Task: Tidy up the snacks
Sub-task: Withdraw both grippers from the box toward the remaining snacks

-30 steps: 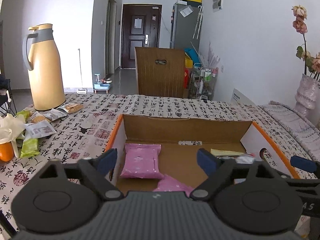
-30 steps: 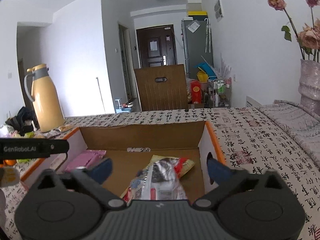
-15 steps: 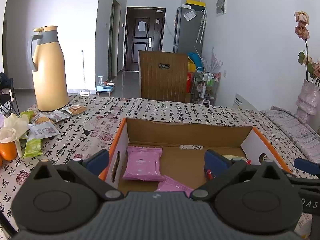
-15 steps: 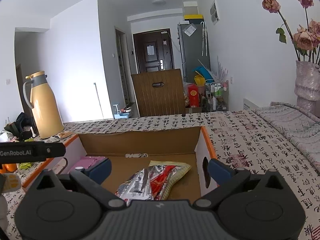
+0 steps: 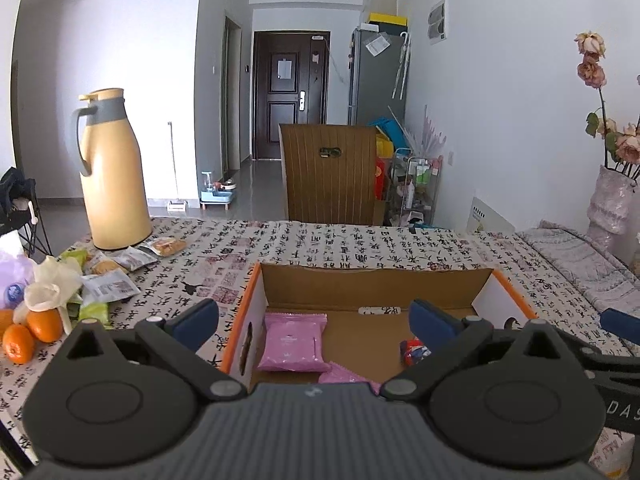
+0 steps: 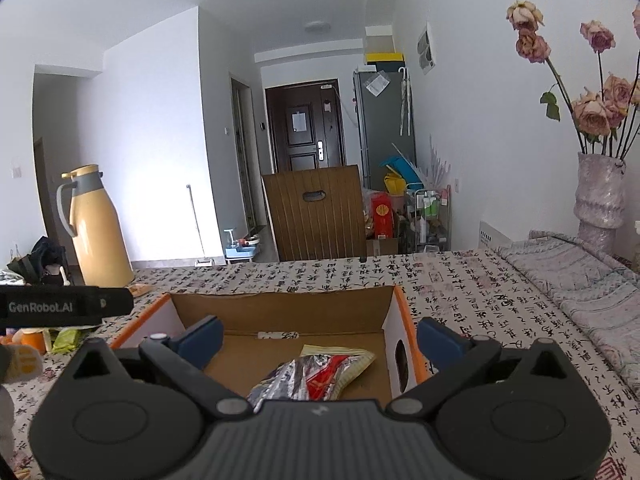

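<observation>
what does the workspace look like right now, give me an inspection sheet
surface: table under a calligraphy-print cloth.
job's things: open cardboard box holds a pink packet, a second pink packet nearer the camera and a silver-and-red snack bag; loose snack packets lie outside it by the flask.
clutter: yellow flask, oranges, vase of dried roses.
grippers: left gripper open, empty; right gripper open, empty, above the snack bag.
cables: nothing seen.
surroundings: wooden chair back, dark door, grey fridge.
</observation>
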### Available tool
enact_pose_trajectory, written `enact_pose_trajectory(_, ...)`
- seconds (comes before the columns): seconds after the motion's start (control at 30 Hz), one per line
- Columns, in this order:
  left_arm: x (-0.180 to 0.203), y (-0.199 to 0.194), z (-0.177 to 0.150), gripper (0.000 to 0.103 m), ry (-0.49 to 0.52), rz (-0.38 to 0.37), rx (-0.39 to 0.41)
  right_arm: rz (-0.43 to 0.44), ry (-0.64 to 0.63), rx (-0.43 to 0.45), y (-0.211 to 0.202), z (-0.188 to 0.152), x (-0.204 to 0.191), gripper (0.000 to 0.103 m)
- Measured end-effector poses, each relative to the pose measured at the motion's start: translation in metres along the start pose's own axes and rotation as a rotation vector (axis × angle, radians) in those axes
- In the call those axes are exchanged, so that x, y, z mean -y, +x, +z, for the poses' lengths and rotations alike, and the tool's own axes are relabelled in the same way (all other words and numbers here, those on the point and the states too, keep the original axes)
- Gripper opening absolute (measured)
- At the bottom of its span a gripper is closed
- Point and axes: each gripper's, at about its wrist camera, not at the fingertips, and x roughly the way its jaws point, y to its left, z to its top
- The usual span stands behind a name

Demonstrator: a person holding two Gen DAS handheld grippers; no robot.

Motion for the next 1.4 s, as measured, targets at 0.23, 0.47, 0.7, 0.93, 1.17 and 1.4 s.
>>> enact_pose_trajectory(0.23, -0.004, -0.026, -0.008, 0.103, 0.005, -0.003, 0.007, 0.000, -0.003, 0.001, -0.028, -0.007, -0.003, 0.103)
enact_pose_trajectory(0.47, -0.016, -0.046, -0.022, 0.103, 0.003, -0.010, 0.000, -0.010, -0.007, -0.024, -0.050, -0.024, -0.002, 0.103)
enact_pose_trajectory(0.7, -0.032, -0.062, -0.045, 0.103, 0.000, -0.022, -0.015, -0.032, -0.012, -0.059, -0.068, -0.043, 0.004, 0.103)
enact_pose_trajectory(0.93, -0.043, -0.064, -0.079, 0.103, -0.007, -0.033, -0.079, -0.049, -0.022, -0.150, -0.079, -0.076, 0.012, 0.103)
enact_pose_trajectory(1.17, -0.051, -0.070, -0.106, 0.103, 0.010, -0.030, -0.128, -0.059, -0.011, -0.241, -0.084, -0.107, 0.022, 0.103)
enact_pose_trajectory(1.4, -0.056, -0.079, -0.126, 0.103, -0.004, -0.047, -0.172, -0.049, -0.024, -0.288, -0.080, -0.116, 0.021, 0.103)
